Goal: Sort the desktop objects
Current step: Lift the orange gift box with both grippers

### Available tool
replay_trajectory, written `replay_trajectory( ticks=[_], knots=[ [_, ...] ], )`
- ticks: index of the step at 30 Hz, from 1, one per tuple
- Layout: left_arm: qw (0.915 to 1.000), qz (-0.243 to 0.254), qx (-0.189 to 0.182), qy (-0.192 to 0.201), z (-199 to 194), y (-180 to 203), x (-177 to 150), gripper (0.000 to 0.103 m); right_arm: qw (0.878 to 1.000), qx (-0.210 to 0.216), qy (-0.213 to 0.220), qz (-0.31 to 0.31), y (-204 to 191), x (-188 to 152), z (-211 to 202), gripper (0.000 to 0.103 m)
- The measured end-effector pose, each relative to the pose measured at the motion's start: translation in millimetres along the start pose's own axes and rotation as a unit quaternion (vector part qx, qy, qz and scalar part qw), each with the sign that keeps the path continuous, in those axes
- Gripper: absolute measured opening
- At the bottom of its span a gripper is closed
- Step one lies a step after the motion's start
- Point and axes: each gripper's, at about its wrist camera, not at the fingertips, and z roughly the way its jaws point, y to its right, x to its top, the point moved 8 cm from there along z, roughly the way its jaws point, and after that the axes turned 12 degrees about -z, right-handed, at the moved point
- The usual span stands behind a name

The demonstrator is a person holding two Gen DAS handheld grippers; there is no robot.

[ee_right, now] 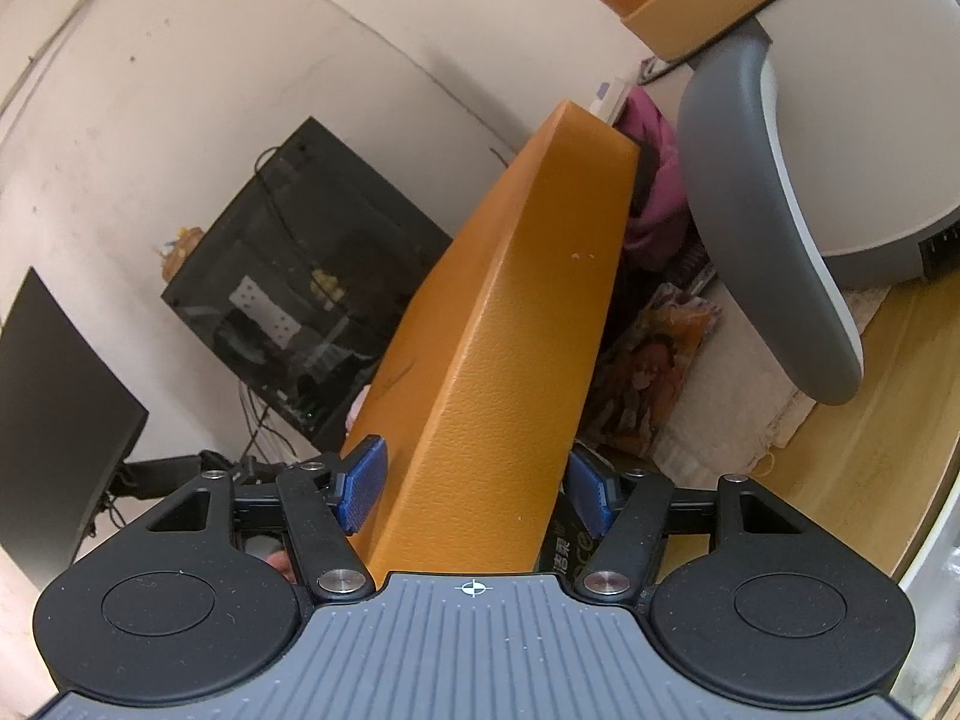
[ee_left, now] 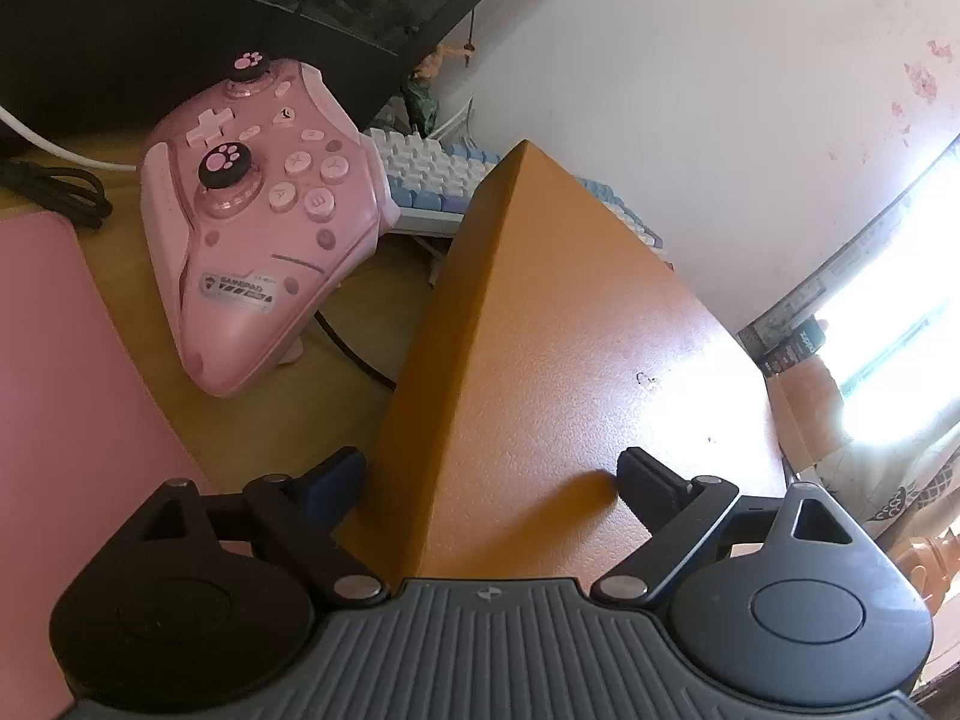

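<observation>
Gripping one orange box [ee_left: 540, 360] from both ends, the left tool [ee_left: 489, 480] and right tool [ee_right: 474, 486] each have their fingers closed against its sides, holding it raised above the wooden counter [ee_left: 252, 420]. Below it on the left sit a pink game controller [ee_left: 258, 228], a pink mat [ee_left: 66, 372], and a white-and-blue keyboard [ee_left: 426, 180].

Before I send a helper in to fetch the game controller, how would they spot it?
On the wooden desk, look left of the orange leather-textured box between the left gripper's fingers. The translucent pink gamepad stands propped before the white-and-blue keyboard; only it has paw-print thumbstick caps.
</observation>
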Motion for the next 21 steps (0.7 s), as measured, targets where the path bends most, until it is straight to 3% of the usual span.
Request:
replay_trajectory(
  ticks=[12,21],
  knots=[
    [0.9988,-0.003,-0.023,0.043,-26,16,3,0.09,0.998,0.02,0.015,-0.049,-45,26,-13,0.068],
    [0.9933,0.011,-0.034,0.11,-113,45,-8,0.089,0.993,0.061,0.027,-0.094,-102,51,-26,0.068]
  ],
)
